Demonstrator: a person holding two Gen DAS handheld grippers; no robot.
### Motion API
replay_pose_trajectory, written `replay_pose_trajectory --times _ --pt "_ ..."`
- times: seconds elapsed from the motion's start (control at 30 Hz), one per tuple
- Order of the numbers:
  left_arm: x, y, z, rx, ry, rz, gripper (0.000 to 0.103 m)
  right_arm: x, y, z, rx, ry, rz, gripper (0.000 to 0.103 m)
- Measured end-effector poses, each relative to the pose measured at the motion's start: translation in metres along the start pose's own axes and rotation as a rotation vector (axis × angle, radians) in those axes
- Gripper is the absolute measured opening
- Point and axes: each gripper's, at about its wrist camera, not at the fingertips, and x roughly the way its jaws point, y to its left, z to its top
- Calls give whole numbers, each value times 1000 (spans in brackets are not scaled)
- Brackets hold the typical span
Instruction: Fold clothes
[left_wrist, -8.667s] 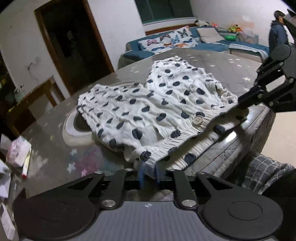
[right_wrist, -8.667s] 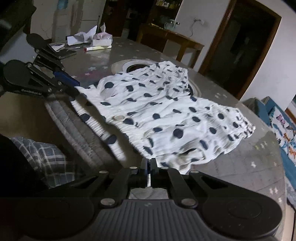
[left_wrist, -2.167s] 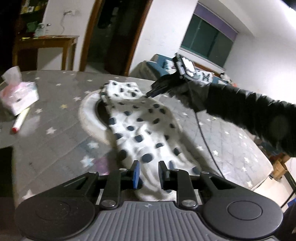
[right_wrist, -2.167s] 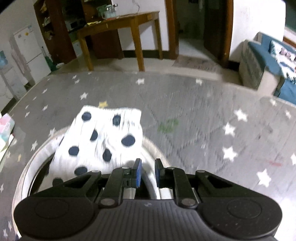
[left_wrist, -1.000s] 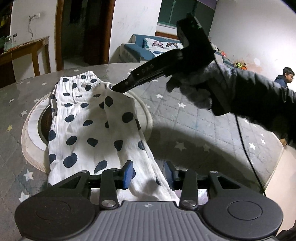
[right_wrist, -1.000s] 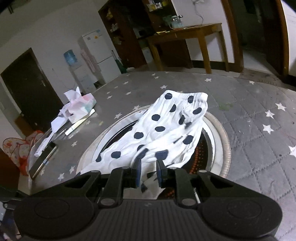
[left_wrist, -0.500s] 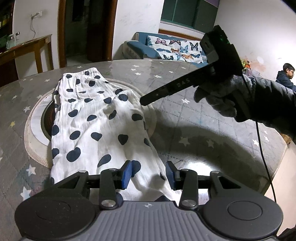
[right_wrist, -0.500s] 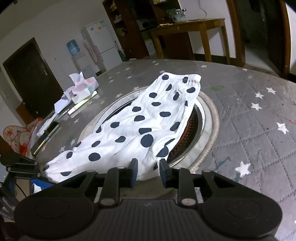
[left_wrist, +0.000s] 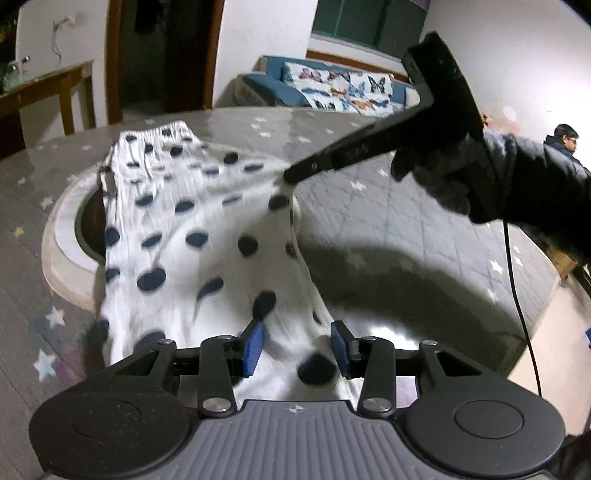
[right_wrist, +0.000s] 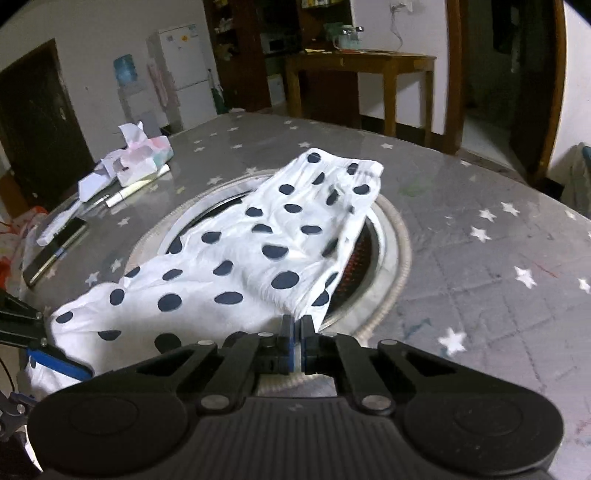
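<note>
White cotton with dark dots, the garment (right_wrist: 240, 266) lay as a long narrow strip across the round inset (right_wrist: 391, 236) at the middle of the starred table (right_wrist: 480, 280), doubled lengthwise, so one fold looked made. The right gripper (right_wrist: 296, 332), fingers pressed together, pinched its long edge at the strip's 3 o'clock side. The left gripper (left_wrist: 295, 345), fingers spread, hovered over the near end at 6 o'clock. Crosswise folds likely remained.
</note>
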Motion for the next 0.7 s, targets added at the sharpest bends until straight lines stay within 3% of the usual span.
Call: replay_pose_trajectory --times 0.2,0.4,0.47,0.6,0.7 --pt "-7 1 -12 -7 26 -43 46 9 8 -11 -26 80 -68 6" --pt "-37 -1 -8 14 -38 -77 48 -3 27 10 -82 -7 -66 11" --pt "-44 4 -4 8 -71 -47 48 -7 34 17 -101 -35 -64 19" --pt "-48 28 -2 -57 -105 27 48 16 41 20 -101 -9 -53 19" --pt "-43 42 -8 -93 -72 60 48 31 41 18 -88 21 -59 19"
